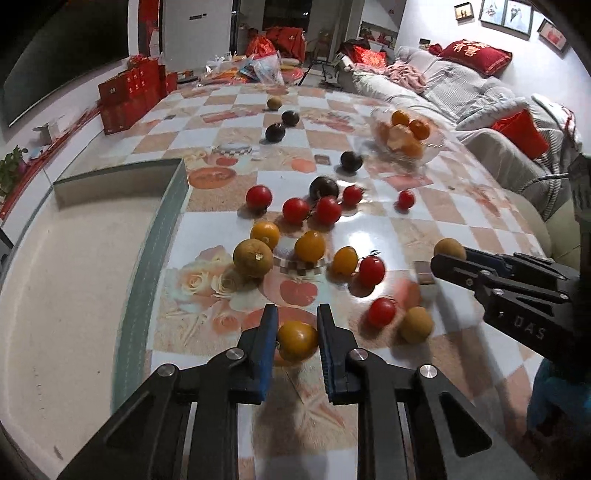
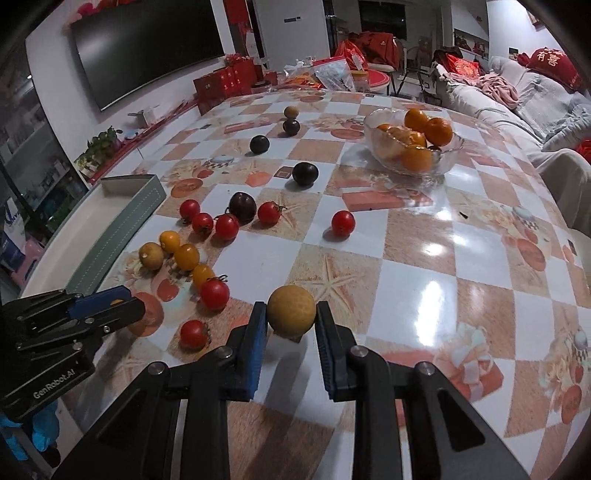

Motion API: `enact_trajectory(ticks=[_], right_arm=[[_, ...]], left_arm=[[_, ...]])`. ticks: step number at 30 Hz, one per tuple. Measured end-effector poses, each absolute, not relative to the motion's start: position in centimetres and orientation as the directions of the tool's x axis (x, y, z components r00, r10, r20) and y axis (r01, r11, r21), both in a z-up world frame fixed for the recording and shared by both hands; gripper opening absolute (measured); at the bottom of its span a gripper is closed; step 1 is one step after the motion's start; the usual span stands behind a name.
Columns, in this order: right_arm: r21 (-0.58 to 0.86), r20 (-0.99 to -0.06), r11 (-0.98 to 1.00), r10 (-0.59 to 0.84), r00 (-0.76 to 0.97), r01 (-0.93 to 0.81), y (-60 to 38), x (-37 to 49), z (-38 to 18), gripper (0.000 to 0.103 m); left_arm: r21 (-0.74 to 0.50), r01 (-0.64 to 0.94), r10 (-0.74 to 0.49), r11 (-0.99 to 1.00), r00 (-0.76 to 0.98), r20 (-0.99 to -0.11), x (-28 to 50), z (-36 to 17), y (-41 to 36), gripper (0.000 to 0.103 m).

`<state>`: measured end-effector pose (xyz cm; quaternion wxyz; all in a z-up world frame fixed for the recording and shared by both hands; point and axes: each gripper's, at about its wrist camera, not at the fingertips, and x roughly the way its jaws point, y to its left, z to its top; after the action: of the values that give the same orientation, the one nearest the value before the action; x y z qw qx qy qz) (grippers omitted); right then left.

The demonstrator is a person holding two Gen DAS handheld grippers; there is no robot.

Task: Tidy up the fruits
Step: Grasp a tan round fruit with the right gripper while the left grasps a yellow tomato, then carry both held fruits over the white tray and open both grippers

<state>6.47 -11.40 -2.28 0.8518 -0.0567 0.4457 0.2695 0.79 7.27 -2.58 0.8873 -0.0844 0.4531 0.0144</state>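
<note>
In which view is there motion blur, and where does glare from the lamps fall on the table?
Left wrist view: motion blur smears the glass bowl and the fruits at lower right, such as one red tomato; a soft glare patch lies on a white tile. Right wrist view: mostly sharp; bright glare spots sit on the tablecloth at right. Both views bend straight edges, as fisheye lenses do.

Setting: home living room. Evidence: large dark wall-mounted television (image 2: 147,48); grey sofa (image 1: 461,96) along one wall, carrying a red embroidered cushion (image 1: 474,55) and a pink blanket (image 1: 406,75). Framed pictures (image 1: 506,16) hang above the sofa. Tabletop (image 2: 424,266) covered with a glossy checkered cloth printed with fruit and roses. Stacked red gift boxes (image 1: 133,92) at its far edge; potted plant (image 2: 101,144) below the television.
</note>
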Motion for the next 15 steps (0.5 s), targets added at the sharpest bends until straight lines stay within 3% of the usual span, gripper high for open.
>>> enact_trajectory(ticks=[9, 15], right_arm=[[0.173, -0.773, 0.803, 0.470, 0.427, -0.570, -8.8, 4.0, 1.4, 0.028], [0.191, -0.763, 0.734, 0.529, 0.372, -0.652, -3.4, 2.5, 3.4, 0.028]], left_arm=[[-0.150, -0.120, -0.044, 0.981, 0.621, -0.783, -2.6, 1.4, 11.1, 0.023], [-0.089, -0.223, 0.072, 0.971, 0.623, -0.779, -4.6, 2.5, 16.8, 0.023]])
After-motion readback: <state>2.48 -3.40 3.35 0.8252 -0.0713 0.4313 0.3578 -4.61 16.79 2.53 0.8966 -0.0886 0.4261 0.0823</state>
